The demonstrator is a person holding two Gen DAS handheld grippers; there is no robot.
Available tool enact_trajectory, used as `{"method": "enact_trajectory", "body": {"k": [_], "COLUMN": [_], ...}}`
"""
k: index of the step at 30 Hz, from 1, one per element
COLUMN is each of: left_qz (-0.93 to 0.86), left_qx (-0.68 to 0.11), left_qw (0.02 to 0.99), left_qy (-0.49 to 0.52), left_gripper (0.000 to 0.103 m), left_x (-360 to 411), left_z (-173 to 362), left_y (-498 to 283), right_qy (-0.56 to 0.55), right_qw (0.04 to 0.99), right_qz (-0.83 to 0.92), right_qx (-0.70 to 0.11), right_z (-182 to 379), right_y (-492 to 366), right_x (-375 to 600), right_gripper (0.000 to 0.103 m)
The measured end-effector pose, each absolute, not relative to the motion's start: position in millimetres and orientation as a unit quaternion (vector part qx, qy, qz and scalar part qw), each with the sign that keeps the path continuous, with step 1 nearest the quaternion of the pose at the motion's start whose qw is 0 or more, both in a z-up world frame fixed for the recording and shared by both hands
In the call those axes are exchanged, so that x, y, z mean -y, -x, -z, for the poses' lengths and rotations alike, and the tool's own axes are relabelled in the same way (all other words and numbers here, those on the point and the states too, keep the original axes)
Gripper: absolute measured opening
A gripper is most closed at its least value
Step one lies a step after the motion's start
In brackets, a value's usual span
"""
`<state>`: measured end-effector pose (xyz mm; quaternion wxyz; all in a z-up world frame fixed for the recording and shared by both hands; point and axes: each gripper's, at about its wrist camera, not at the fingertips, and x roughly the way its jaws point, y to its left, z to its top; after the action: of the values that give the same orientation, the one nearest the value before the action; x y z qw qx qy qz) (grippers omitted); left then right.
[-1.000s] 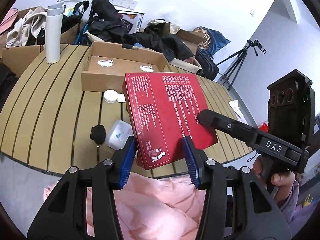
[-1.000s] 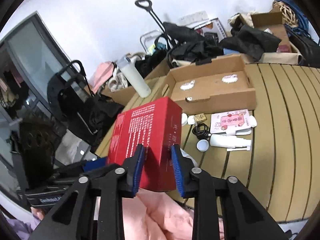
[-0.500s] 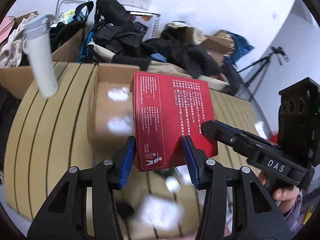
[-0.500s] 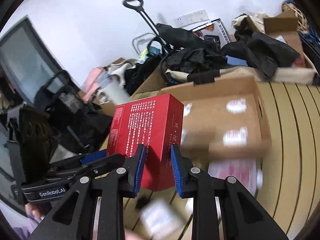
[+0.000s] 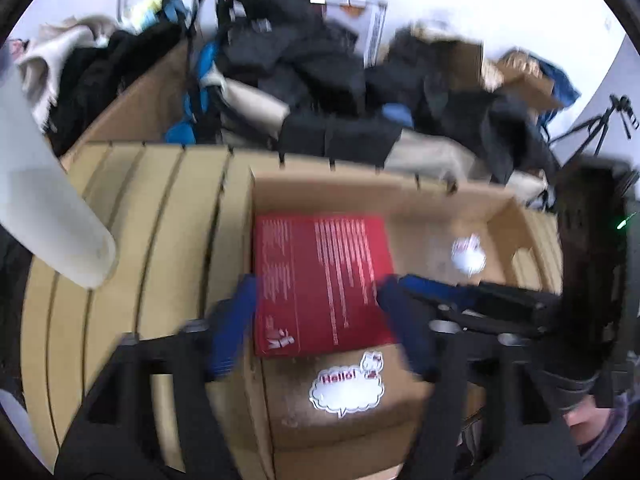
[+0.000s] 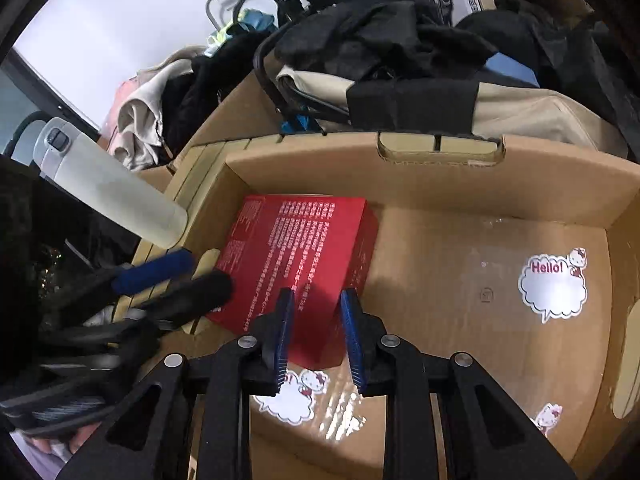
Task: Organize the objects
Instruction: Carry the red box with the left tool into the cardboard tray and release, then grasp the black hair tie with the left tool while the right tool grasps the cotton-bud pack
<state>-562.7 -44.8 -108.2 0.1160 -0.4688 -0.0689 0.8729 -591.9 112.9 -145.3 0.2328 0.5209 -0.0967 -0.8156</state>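
We had the red box [image 6: 300, 264] down inside the cardboard box [image 6: 440, 184], in its far left corner, close to the left wall. It looked like it was lying flat on the bottom, but we could not be sure it touched all the way. Our right gripper [image 6: 316, 332] had its two blue fingers on either side of the near right corner of the red box, and they looked pressed on it. Our left gripper [image 5: 320, 320] was blurry in its own view, with its blue fingers spread out to both sides of the red box, so we thought it was apart and not squeezing (in the right view its fingers sat out over the left wall, off the red box). A tall white bottle [image 6: 108, 188] stood on the wooden table [image 5: 132, 240] just left of the cardboard box. To do this step well, we thought we should make sure the red box sat flat first, then spread the right fingers slowly and lift straight up. We should not drag the red box with us. We should also keep the left gripper away from the bottle, because it could tip over.
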Motion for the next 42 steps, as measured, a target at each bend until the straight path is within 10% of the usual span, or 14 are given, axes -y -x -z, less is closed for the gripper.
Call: {"method": "enact_trajectory", "body": {"k": [7,12,26,42], "left_qz": [-0.892,-0.917,-0.93,-0.918], "left_qx": [0.022,-0.019,-0.018,0.016], "left_qw": [0.091,0.05,0.017,0.043], "left_qy": [0.443,0.396,0.366,0.394], "left_gripper": [0.093,0.103,0.103,0.103], "left_x": [48.7,48.8,47.6,39.7], "left_z": [55.4,1.2,-60.1,31.8], "left_y": [530.1,474.5,245.0,85.1], "right_qy": [-0.48,-0.439,-0.384,-0.387], "right_qw": [0.206,0.185,0.142,0.163], "right_qz": [0.849,0.879,0.913,0.907], "right_qx": [0.079,0.024,-0.007,0.02], "right_z": [94.6,31.2,-63.4,31.6], "right_y": [566.6,512.4,295.5,85.8], "right_x": [-146.8,-184.6,-262.3,-251.3], "right_gripper": [0.031,0.103,0.103,0.103]}}
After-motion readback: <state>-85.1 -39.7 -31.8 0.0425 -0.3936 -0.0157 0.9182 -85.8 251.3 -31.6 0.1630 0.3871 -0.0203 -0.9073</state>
